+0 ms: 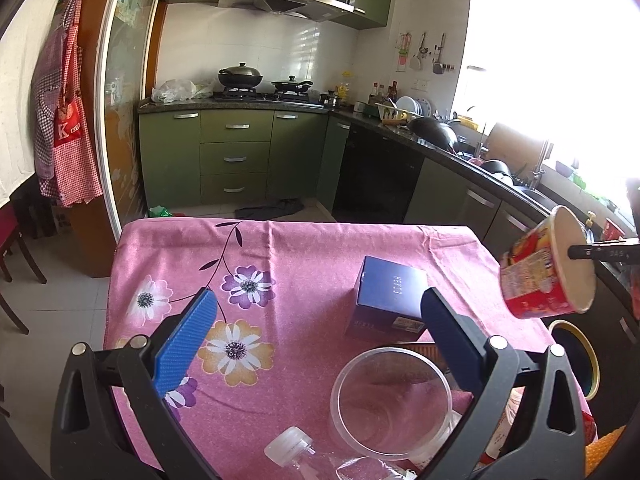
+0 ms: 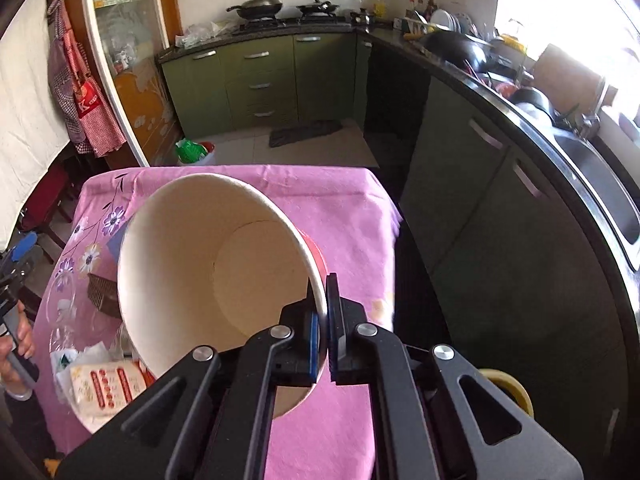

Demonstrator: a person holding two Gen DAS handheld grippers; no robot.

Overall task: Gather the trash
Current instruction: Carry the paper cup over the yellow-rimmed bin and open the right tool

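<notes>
My right gripper (image 2: 322,312) is shut on the rim of a red paper noodle cup (image 2: 208,268), held tilted in the air over the table's right side; the cup also shows in the left wrist view (image 1: 544,268), past the table's right edge. My left gripper (image 1: 320,312) is open and empty above the pink floral tablecloth (image 1: 280,248). Between and below its fingers lie a clear plastic cup (image 1: 390,400), a dark blue box (image 1: 390,296) and a clear plastic bottle (image 1: 296,450). A white and red wrapper (image 2: 108,388) lies at the table's near left.
A dark bin with a yellow rim (image 1: 576,360) stands right of the table, also in the right wrist view (image 2: 508,390). A brown basket-like piece (image 2: 102,294) lies on the cloth. Green kitchen cabinets (image 1: 236,156) and a dark counter with sink (image 2: 592,168) lie beyond.
</notes>
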